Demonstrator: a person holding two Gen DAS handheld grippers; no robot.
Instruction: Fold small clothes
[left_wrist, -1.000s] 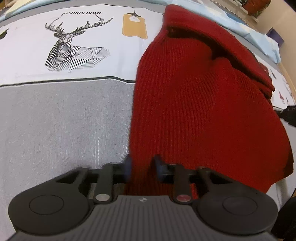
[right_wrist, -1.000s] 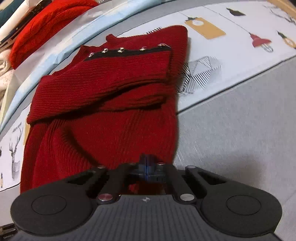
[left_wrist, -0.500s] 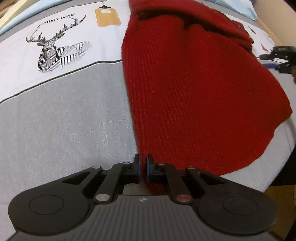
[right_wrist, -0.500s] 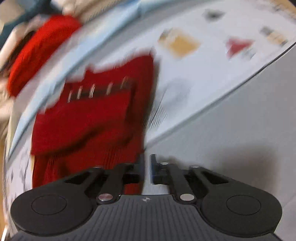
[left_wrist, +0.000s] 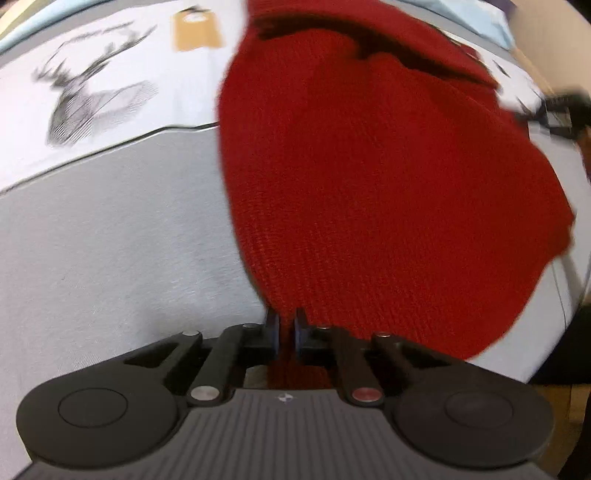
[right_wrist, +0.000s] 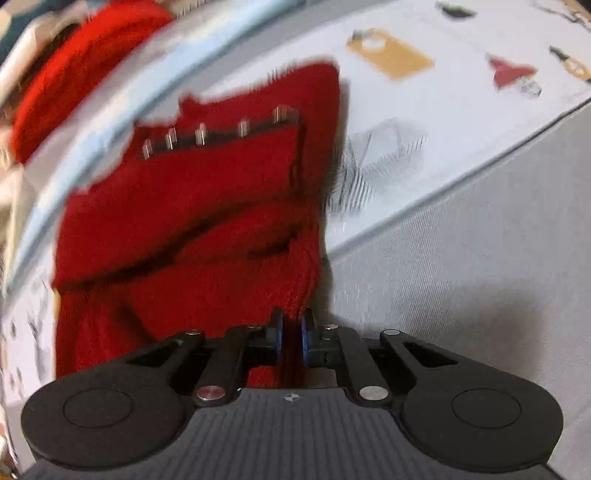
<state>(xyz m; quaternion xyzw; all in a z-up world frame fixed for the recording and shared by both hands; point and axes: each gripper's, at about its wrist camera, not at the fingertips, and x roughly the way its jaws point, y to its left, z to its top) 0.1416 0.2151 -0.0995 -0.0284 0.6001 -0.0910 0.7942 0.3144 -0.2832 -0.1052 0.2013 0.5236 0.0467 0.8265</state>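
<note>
Left wrist view: the left gripper (left_wrist: 286, 326) is clamped on a lower corner of the red knit sweater (left_wrist: 376, 177), with red cloth pinched between its blue pads. The garment lies spread on a bed sheet (left_wrist: 110, 236) that is grey near the camera and white farther off, printed with a deer figure (left_wrist: 96, 99) and a tan tag (left_wrist: 197, 31).

Right wrist view: the right gripper (right_wrist: 291, 332) is likewise closed on the sweater's (right_wrist: 192, 229) opposite lower corner, knit fabric showing between the pads. A row of metal buttons (right_wrist: 201, 133) runs along the folded upper part. A second red garment (right_wrist: 74, 70) lies at the far left, apart from the sweater. Both views are motion-blurred.
</note>
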